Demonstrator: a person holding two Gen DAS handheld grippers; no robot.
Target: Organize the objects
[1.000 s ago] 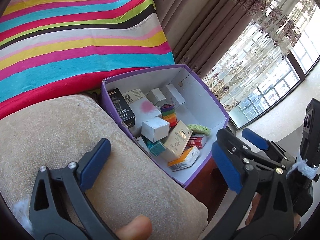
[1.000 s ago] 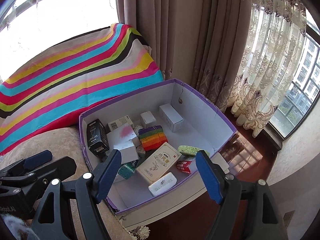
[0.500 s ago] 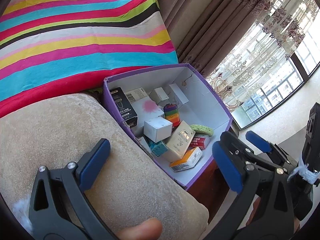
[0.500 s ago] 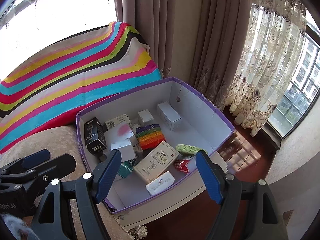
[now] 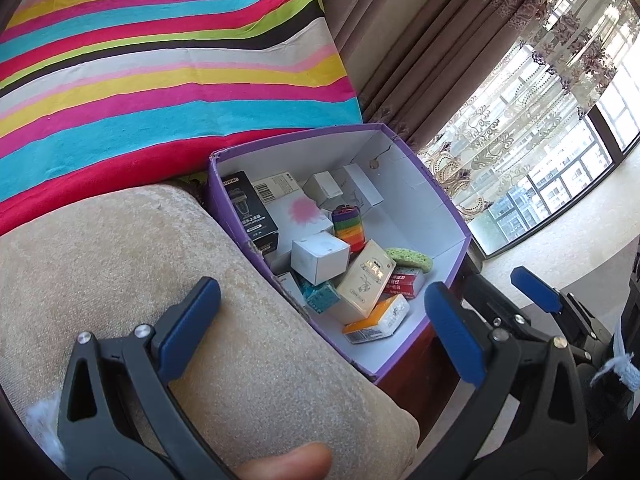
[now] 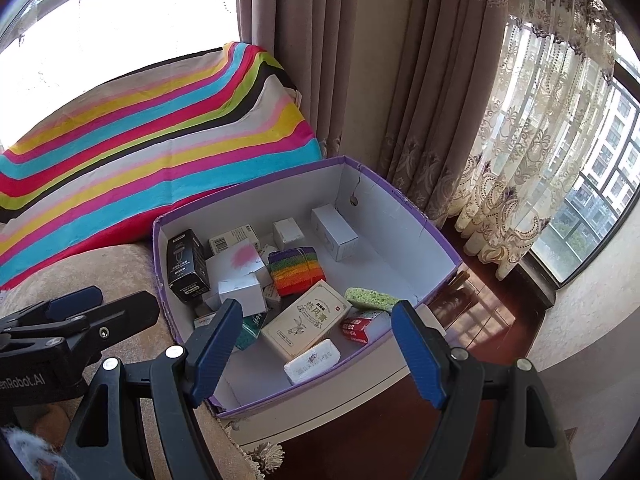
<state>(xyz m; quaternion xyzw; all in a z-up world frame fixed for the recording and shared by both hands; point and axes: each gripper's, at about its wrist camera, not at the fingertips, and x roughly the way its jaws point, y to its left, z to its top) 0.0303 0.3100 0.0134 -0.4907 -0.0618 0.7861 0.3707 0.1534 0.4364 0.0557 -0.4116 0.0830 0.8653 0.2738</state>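
Note:
A purple cardboard box (image 6: 436, 240) (image 5: 456, 216) with a white inside holds several small packages: a black carton (image 6: 187, 266), a rainbow-striped block (image 6: 298, 270), a beige carton (image 6: 306, 320), a green sponge (image 6: 370, 298), a red-and-white pack (image 6: 356, 326) and white cartons. My right gripper (image 6: 316, 340) hovers open over the box's near edge, holding nothing. Over the beige cushion (image 5: 100, 260), left of the box, my left gripper (image 5: 320, 320) also stands open and empty. A thumb tip (image 5: 288, 460) shows at the bottom of the left wrist view.
A striped, many-coloured blanket (image 6: 140, 144) (image 5: 160, 80) lies behind the box. Brown curtains (image 6: 320, 60) and lace curtains (image 6: 540, 140) hang before tall windows. Dark wooden flooring (image 6: 480, 304) runs right of the box. The other gripper's fingers (image 5: 532, 288) (image 6: 72, 300) show in each view.
Both views have shifted only slightly; the box sits a little differently in frame. Both grippers stay open and empty, and nothing in the box has moved.

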